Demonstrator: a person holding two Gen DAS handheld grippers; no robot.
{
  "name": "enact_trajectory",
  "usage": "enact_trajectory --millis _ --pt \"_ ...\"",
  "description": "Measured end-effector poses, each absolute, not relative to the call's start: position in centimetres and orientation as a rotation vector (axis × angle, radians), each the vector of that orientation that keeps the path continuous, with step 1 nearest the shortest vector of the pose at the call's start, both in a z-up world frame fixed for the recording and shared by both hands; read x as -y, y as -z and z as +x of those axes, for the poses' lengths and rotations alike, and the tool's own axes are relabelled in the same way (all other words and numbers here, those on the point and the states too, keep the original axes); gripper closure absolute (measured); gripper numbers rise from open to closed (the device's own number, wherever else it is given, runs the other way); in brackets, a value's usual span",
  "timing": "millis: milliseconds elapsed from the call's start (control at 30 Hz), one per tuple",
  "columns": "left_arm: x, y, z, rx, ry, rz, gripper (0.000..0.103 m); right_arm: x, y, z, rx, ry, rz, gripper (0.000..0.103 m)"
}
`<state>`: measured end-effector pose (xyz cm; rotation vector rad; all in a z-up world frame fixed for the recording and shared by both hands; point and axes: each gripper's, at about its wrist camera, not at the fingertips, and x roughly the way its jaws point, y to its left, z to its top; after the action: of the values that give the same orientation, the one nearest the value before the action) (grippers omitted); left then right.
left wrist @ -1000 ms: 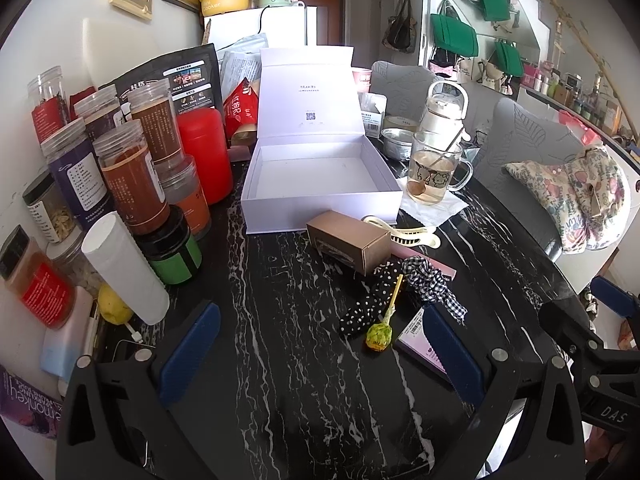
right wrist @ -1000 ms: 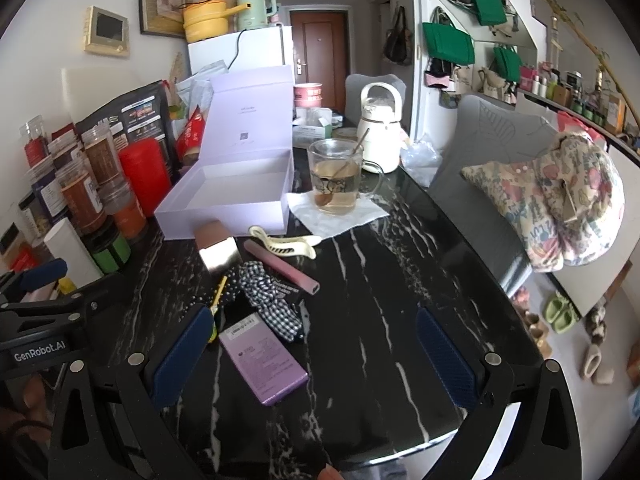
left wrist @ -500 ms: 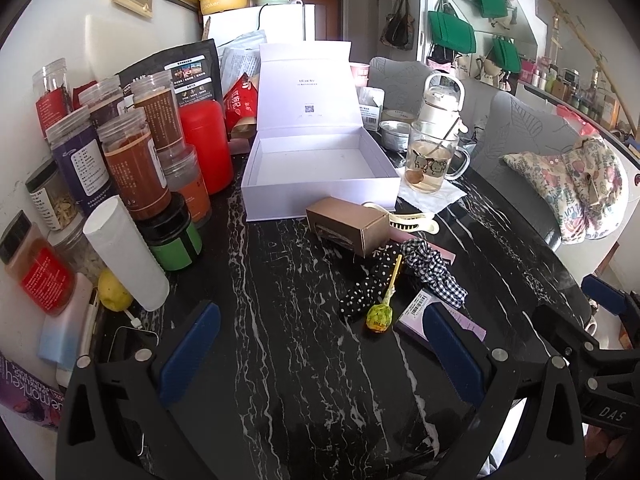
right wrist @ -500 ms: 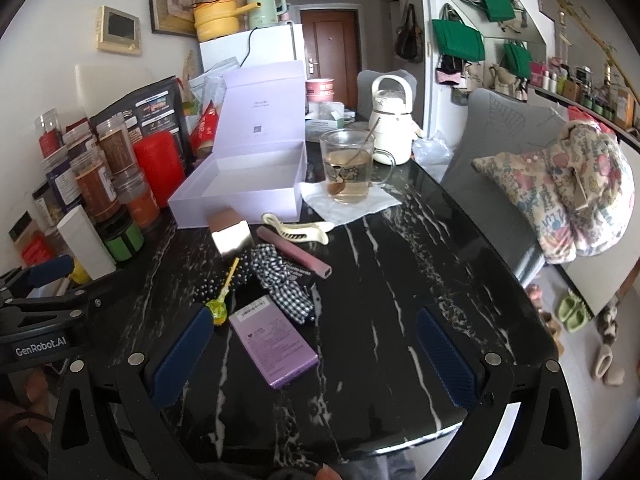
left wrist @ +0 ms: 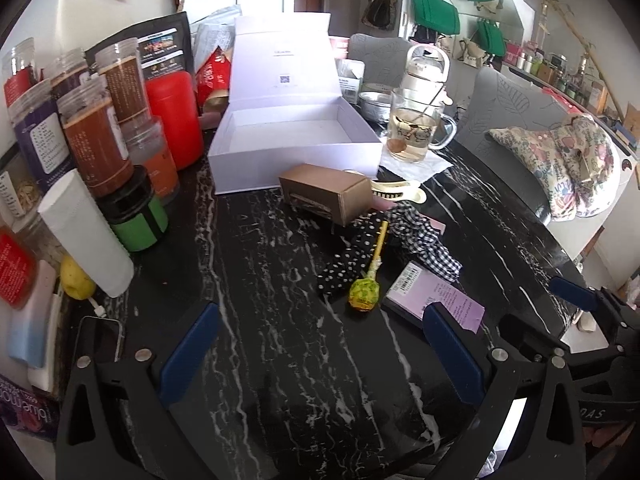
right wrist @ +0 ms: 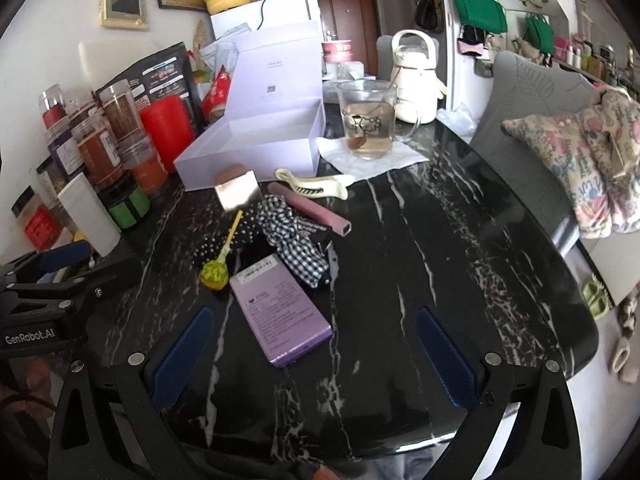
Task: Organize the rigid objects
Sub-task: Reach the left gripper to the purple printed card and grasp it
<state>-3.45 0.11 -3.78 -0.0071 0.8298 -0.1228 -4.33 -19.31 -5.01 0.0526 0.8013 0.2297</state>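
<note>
**Both grippers hang open over the cluttered desk**

The left gripper and right gripper hover above the near edge of the black marble desk, fingers spread wide, holding nothing. The purple box lies flat near the middle, its long axis running from the near edge toward the far left. Just beside its far end the lollipop lies with its stick pointing away toward the open white box at the far edge. The brown carton lies in front of that box.
</note>
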Motion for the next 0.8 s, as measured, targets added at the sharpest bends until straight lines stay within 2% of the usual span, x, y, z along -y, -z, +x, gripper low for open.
enact_trajectory --millis 467,800 --pt "5.9 4.4 -2.2 -0.809 0.408 0.062 0.0 22.9 7.2 -3.6 -0.856 -0.224 0.063 0.0" --pt "9.3 6.6 0.9 -0.903 0.551 0.082 0.0 25.9 8.1 -2.2 -0.894 -0.163 0.079 0.0"
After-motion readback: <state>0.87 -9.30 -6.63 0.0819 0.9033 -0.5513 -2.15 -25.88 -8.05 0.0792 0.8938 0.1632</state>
